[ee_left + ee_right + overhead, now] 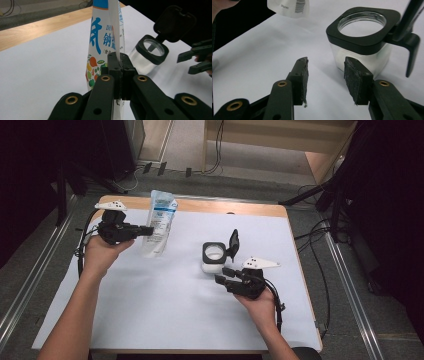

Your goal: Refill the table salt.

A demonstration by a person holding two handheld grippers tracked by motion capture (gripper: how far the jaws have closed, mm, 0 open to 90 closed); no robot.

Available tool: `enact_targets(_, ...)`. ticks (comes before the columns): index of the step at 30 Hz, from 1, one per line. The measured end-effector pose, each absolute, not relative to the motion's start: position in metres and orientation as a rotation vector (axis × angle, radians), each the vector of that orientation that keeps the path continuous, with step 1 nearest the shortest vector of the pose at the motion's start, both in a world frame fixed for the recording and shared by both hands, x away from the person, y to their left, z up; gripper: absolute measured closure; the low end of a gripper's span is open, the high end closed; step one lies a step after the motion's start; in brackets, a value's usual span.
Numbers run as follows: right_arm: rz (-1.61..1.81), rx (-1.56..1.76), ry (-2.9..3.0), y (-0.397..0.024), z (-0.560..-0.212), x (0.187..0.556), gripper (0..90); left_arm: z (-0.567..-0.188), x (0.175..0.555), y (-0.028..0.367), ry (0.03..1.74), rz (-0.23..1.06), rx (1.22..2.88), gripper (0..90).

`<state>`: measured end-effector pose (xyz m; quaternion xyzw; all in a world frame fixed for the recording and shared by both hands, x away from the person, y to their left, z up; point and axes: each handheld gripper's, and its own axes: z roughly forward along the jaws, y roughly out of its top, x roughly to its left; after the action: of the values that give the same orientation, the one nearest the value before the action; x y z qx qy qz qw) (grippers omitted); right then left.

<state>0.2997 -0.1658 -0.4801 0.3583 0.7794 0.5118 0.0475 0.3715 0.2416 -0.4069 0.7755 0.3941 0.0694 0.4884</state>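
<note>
Your left tongs (145, 230) pinch the pouch's (159, 222) thin edge; it could slip. Your right tongs (223, 274) gape empty, centre frame, risk knocking the jar (214, 258).

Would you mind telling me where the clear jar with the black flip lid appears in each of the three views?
High view: the jar stands right of centre on the white table cover, just beyond the right gripper.
Left gripper view: upper right, lid up, right of the pouch clamped in the left gripper.
Right gripper view: upper right, just behind the open jaws.
Shared landmark: the printed pouch, at the top left in the right gripper view.
</note>
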Motion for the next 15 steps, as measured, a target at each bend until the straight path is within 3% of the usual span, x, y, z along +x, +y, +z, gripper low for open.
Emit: enact_targets(15,1.500,1.174,2.319,-0.187,-0.482,0.303,55.4,-0.441,0.399,0.238,1.006,0.201,1.919,90.0)
